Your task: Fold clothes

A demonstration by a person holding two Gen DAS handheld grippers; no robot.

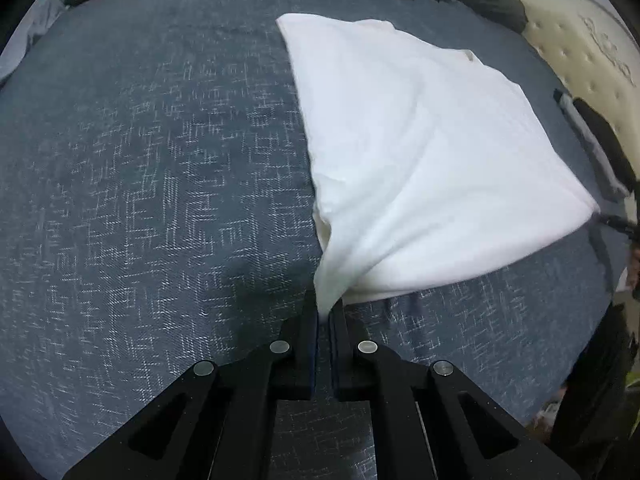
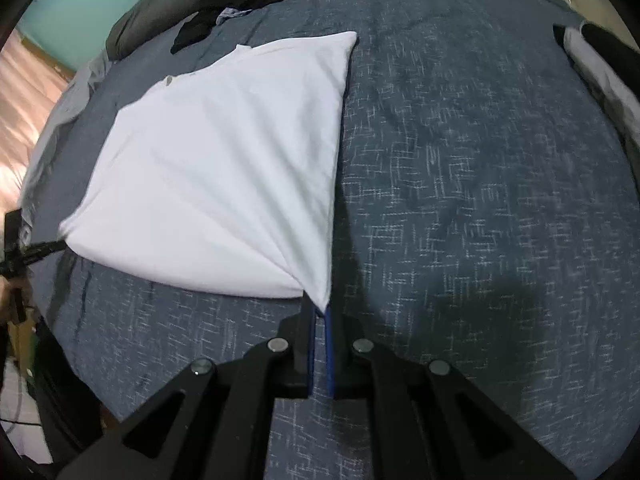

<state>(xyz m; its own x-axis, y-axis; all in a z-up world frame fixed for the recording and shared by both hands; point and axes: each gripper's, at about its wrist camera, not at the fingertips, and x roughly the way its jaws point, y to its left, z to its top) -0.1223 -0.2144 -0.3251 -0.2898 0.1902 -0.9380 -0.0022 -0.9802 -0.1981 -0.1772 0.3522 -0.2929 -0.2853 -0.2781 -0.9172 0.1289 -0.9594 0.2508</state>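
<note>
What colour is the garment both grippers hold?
Plain white garment, clearest in the right wrist view.

1. The left gripper (image 1: 325, 308) points forward and slightly down, its two black fingers (image 1: 306, 320) drawn nearly together, pinching a corner of the white T-shirt (image 1: 420, 152) between their tips.
2. The right gripper (image 2: 320, 312) is posed the same way, its blue-lined fingers (image 2: 329, 344) closed on another corner of the same garment.
3. In the right wrist view, the left gripper appears at the far left edge as a dark, blurred shape, with what seems to be part of a hand (image 2: 6, 280) behind it.
4. Both grippers sit low, just above the bed (image 1: 160, 160).
</note>
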